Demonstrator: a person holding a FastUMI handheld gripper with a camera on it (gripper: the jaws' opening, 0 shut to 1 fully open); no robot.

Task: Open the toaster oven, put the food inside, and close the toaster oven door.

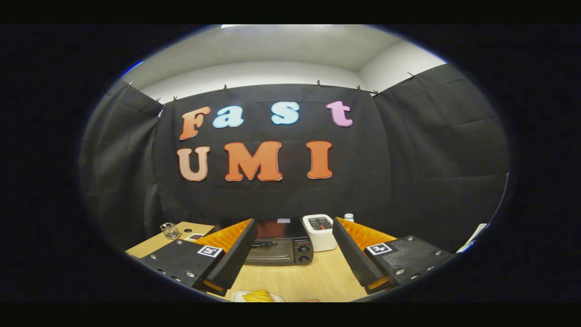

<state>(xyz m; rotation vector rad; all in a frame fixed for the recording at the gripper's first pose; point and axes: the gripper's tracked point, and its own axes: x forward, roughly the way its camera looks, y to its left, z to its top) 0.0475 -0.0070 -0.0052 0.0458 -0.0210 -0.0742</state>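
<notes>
A dark toaster oven (pixel 282 247) stands at the far side of the wooden table (pixel 313 277), beyond my fingers, with its door closed and two knobs on its right side. A yellow piece of food (pixel 258 296) lies on a white plate (pixel 238 296) at the near table edge, below and between my fingers. My gripper (pixel 295 227) is open, held well above the table, its fingers spread wide with nothing between them. The left finger (pixel 238 254) overlaps the oven's left side.
A white pop-up toaster (pixel 320 231) stands right of the oven, with a small white bottle (pixel 348 217) behind it. A clear glass (pixel 170 230) and a small dish (pixel 195 236) sit at the table's far left corner. Black cloth walls surround the table.
</notes>
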